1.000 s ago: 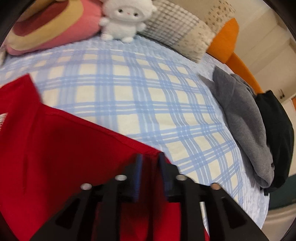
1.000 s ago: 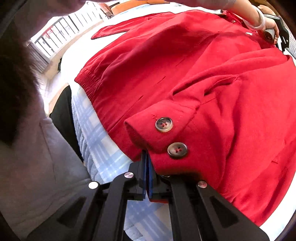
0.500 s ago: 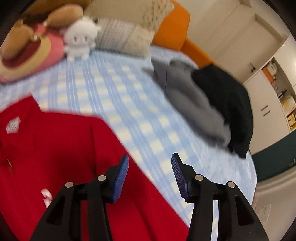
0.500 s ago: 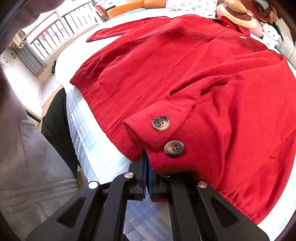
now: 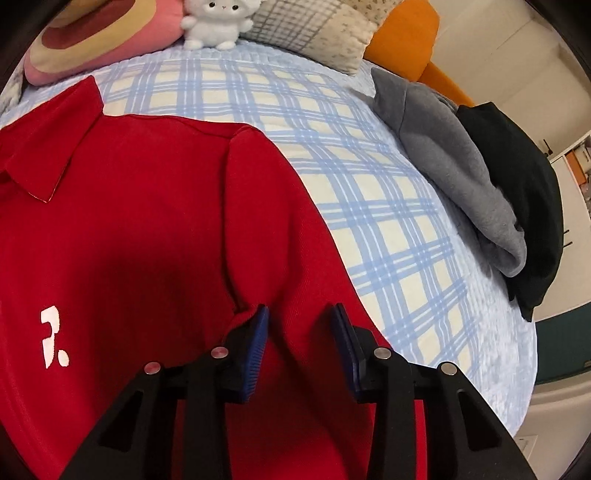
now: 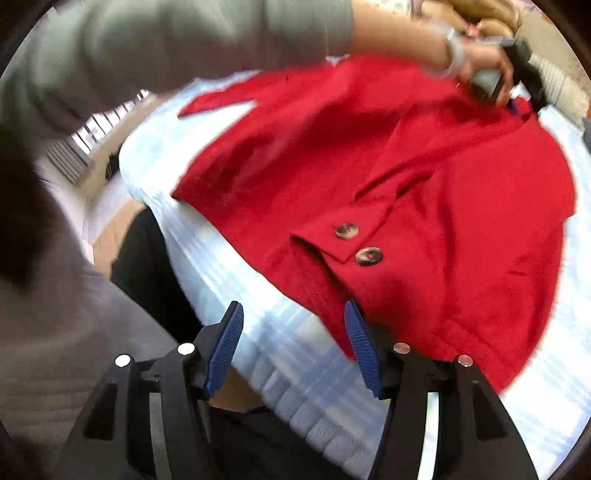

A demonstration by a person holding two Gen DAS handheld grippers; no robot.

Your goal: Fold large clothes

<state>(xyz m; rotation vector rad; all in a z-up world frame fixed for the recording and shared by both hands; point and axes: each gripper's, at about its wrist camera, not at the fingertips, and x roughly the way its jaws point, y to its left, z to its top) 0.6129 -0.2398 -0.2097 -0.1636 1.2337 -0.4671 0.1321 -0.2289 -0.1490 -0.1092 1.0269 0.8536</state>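
Left wrist: bed [image 5: 369,192] with blue-check quilted cover; red jacket [image 5: 147,221] flat on it, folded grey garment [image 5: 454,162] and black garment [image 5: 517,184] beside. My left gripper [image 5: 299,332] closing, part-open over red twill.

Right wrist: blurred. My right gripper [image 6: 291,332] opening, empty, near buttoned cuff [image 6: 354,251].

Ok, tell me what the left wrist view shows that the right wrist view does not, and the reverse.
Only the left wrist view: the white plush toy, the grey garment and black garment piled at the bed's edge, the jacket's collar, and the left gripper closing over red cloth.

Only the right wrist view: the buttoned cuff, the person's hand, and the right gripper opening over bare bedspread.

Both: the red jacket lying on the blue checked bedspread.
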